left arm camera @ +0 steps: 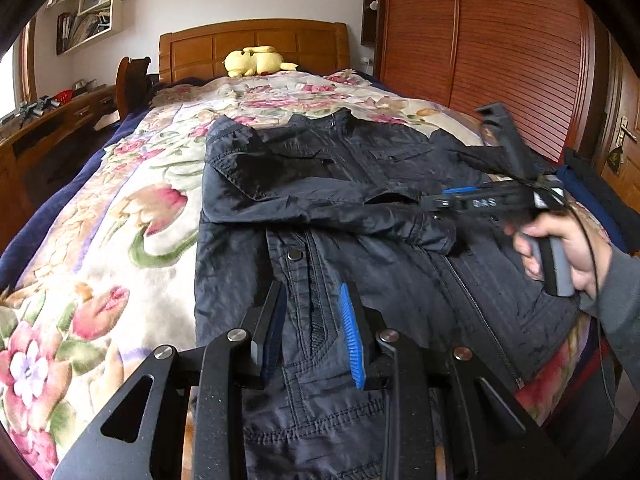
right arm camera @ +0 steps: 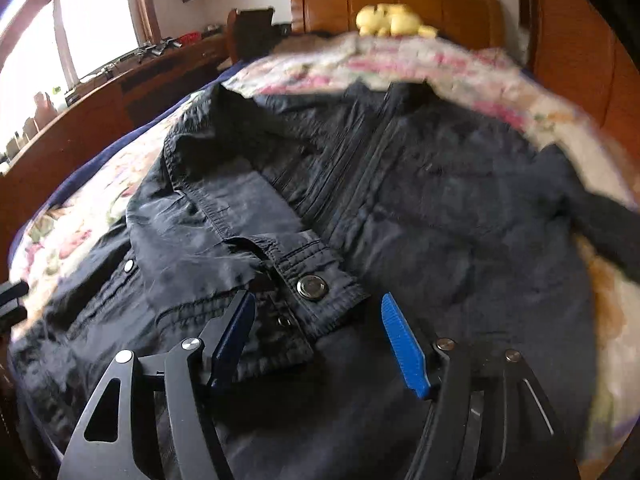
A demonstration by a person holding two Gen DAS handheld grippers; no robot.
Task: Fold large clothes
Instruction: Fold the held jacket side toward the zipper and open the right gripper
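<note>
A dark navy jacket (left arm camera: 360, 216) lies front up on the floral bedspread (left arm camera: 120, 216), collar toward the headboard. Its left sleeve is folded across the chest, and the cuff (right arm camera: 316, 284) with a metal snap lies just beyond my right gripper (right arm camera: 316, 312). That gripper is open and empty, its blue pads (right arm camera: 400, 340) spread wide above the jacket. It also shows in the left wrist view (left arm camera: 436, 200), hovering by the cuff. My left gripper (left arm camera: 312, 300) is open and empty over the jacket's lower front. The right sleeve (right arm camera: 608, 228) trails off to the right.
A yellow plush toy (left arm camera: 256, 61) lies by the wooden headboard (left arm camera: 256, 40). A wooden wardrobe (left arm camera: 500, 40) stands right of the bed. A desk with clutter (left arm camera: 52, 120) and a chair (left arm camera: 132, 80) stand on the left. The right wrist view is motion-blurred.
</note>
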